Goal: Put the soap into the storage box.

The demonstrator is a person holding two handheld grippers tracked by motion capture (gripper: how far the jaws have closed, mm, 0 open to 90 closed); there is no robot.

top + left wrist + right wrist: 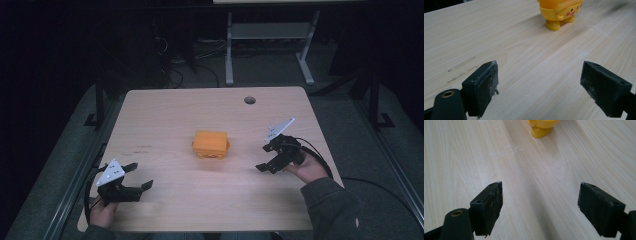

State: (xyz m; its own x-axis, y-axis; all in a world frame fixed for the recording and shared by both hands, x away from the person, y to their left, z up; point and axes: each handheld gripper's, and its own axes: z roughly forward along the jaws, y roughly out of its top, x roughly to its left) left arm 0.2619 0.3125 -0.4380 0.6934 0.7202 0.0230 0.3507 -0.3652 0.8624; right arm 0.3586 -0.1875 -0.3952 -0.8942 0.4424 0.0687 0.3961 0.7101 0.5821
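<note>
Yellow plastic duck-faced toy box (pixel 211 144) stands mid-tabletop (pixel 165 115); left gripper (pixel 141 176) at 8 o'clock and right gripper (pixel 263 158) at 3 o'clock are spread, empty; a one-sided push could tip it.

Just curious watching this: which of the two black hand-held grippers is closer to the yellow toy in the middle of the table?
The right gripper, by a little: it sits level with the yellow plastic toy, while the left gripper is farther back, near the wooden table's front edge.

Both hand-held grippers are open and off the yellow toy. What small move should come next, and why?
Probably ease the right hand-held gripper forward toward the yellow duck-faced toy. Its jaws stand wide open and empty, already aimed at the toy, which stands alone at the middle of the wooden table. In the high view it looks nearer the toy than the left hand-held gripper, which is open too.
</note>
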